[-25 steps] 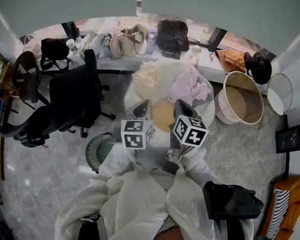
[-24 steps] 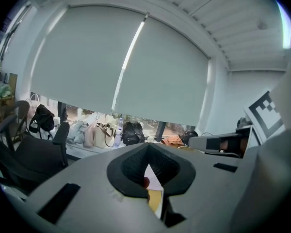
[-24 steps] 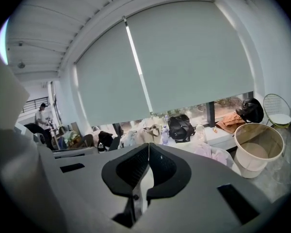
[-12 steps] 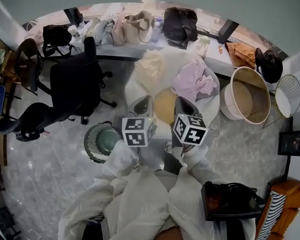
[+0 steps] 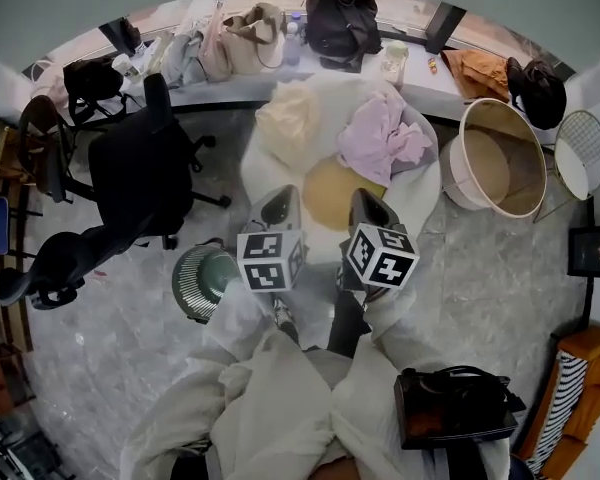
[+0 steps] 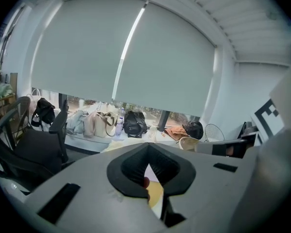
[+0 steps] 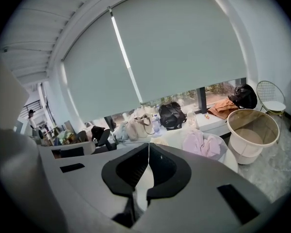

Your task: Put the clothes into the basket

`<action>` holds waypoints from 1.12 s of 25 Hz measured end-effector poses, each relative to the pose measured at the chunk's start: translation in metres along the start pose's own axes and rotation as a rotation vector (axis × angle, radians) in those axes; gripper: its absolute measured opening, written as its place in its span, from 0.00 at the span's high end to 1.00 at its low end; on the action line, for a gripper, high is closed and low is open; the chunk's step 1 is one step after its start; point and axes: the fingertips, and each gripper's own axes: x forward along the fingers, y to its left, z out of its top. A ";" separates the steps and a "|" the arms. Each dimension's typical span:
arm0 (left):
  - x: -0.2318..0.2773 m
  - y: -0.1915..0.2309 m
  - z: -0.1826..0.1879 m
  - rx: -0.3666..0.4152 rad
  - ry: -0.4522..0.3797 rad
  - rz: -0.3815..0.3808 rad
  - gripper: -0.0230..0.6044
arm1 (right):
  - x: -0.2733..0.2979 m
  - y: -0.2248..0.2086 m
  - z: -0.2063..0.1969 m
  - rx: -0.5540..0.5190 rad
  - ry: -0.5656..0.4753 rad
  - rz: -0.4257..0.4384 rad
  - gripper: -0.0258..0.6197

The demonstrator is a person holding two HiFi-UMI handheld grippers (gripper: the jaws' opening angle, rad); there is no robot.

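Note:
A round white table [image 5: 420, 203] carries a cream garment [image 5: 290, 118], a pink garment [image 5: 380, 133] and a flat yellow piece [image 5: 332, 190]. The pink garment [image 7: 201, 143] also shows in the right gripper view. The round white basket [image 5: 520, 203] stands on the floor right of the table, with nothing in it; its rim [image 7: 254, 113] shows here too. My left gripper [image 5: 285, 196] and right gripper [image 5: 362, 198] hover side by side over the table's near edge, short of the clothes. Both are shut with nothing in them, left [image 6: 148, 147] and right [image 7: 148, 147].
Black office chairs [image 5: 140, 173] stand to the left, with a green round stool [image 5: 202, 278] near my left arm. The window sill holds bags [image 5: 245, 48], a black bag [image 5: 338, 23] and an orange cloth [image 5: 477, 68]. A wire side table [image 5: 583, 158] stands beyond the basket, and a dark bag [image 5: 455, 408] lies at lower right.
Both grippers have sunk a little toward the table's near edge. They stay shut and have taken hold of nothing. The clothes and basket have not moved.

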 end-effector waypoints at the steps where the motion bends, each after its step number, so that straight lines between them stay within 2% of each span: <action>1: 0.007 -0.003 0.001 -0.002 0.001 -0.006 0.96 | 0.003 -0.005 0.002 0.008 -0.005 -0.006 0.92; 7: 0.054 -0.025 0.001 0.038 0.039 -0.047 0.96 | 0.020 -0.061 0.009 0.071 -0.034 -0.077 0.92; 16: 0.157 -0.060 -0.051 0.081 0.174 -0.069 0.96 | 0.068 -0.167 -0.021 0.147 0.023 -0.151 0.92; 28: 0.293 -0.084 -0.143 0.010 0.252 -0.064 0.96 | 0.145 -0.295 -0.089 0.164 0.132 -0.191 0.92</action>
